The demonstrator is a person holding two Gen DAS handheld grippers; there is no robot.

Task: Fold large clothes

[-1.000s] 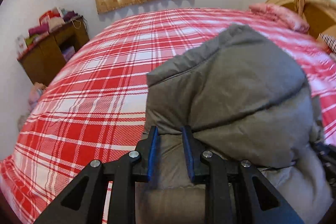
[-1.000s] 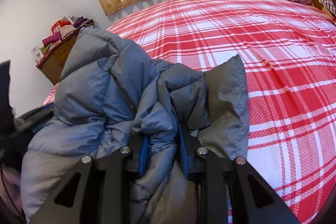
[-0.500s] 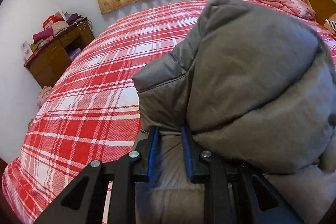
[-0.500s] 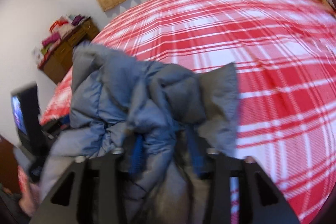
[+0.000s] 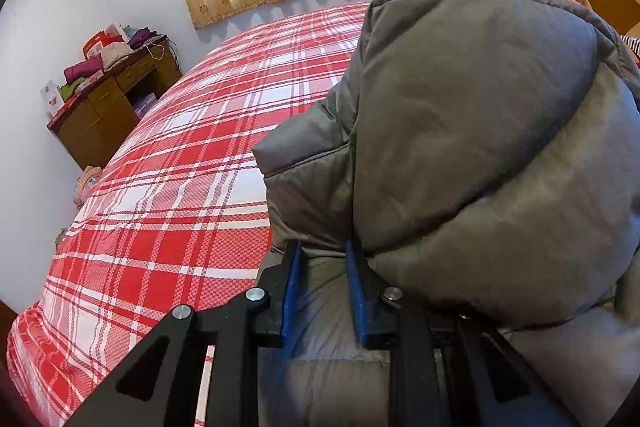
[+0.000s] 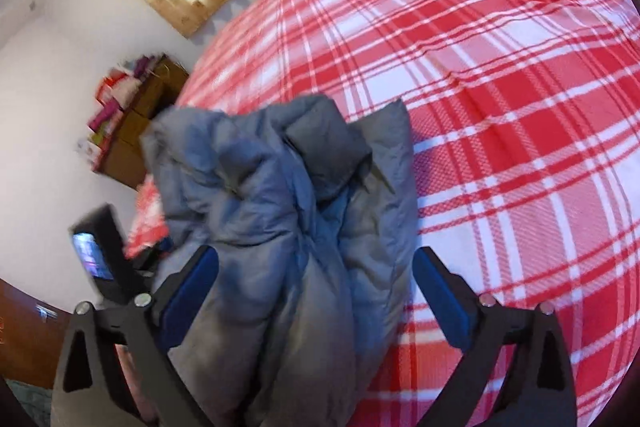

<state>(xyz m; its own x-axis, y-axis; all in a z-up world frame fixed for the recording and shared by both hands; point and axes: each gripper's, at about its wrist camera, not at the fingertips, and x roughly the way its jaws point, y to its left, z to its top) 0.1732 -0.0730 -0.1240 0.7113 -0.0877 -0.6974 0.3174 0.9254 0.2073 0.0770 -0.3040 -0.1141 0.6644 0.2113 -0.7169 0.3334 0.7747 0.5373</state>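
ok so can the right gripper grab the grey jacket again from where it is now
Probably yes. The right gripper has its jaws opening wide, and the bunched grey puffer jacket sits right between its blue pads, apparently unpinched. Nothing blocks it, so closing should catch fabric. The left gripper is clamped on the jacket.

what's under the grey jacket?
The red plaid bedspread runs out from under the jacket on both sides. The patch directly beneath it is covered, so whether anything else lies there can't be seen.
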